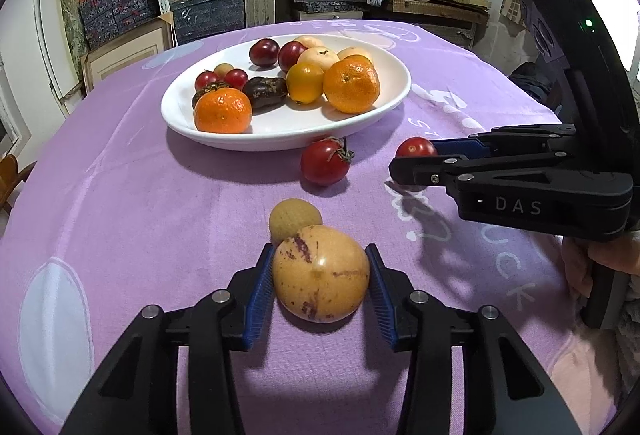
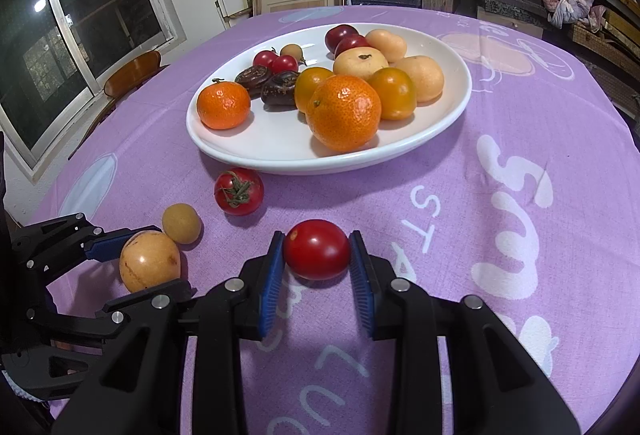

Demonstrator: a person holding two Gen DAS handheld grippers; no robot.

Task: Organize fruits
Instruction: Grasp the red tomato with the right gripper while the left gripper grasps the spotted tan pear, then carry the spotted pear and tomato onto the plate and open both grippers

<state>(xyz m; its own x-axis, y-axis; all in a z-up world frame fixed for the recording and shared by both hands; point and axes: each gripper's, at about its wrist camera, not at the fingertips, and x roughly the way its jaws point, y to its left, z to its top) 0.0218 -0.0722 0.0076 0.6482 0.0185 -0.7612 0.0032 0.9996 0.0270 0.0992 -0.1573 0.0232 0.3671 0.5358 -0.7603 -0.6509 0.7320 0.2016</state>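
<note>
A white plate (image 2: 452, 115) of fruit sat on purple cloth. In front of it, the left gripper (image 1: 320, 275) pinched a firm, smooth yellow fruit (image 1: 320, 273) at its widest part. The right gripper (image 2: 316, 255) clamped a soft red tomato (image 2: 316, 249) (easily bruised, probably).

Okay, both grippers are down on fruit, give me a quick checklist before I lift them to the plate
1. Right gripper shut on the smooth tomato: ok.
2. Left gripper pads on the yellow fruit: ok, both pads touch it; firmness cannot tell.
3. Small tan fruit clear of the left grip: not ok, it touches the yellow fruit.
4. Stemmed tomato out of the way: cannot tell, it lies between both grippers and the plate.
5. Free space on plate: ok, near side is bare.
</note>
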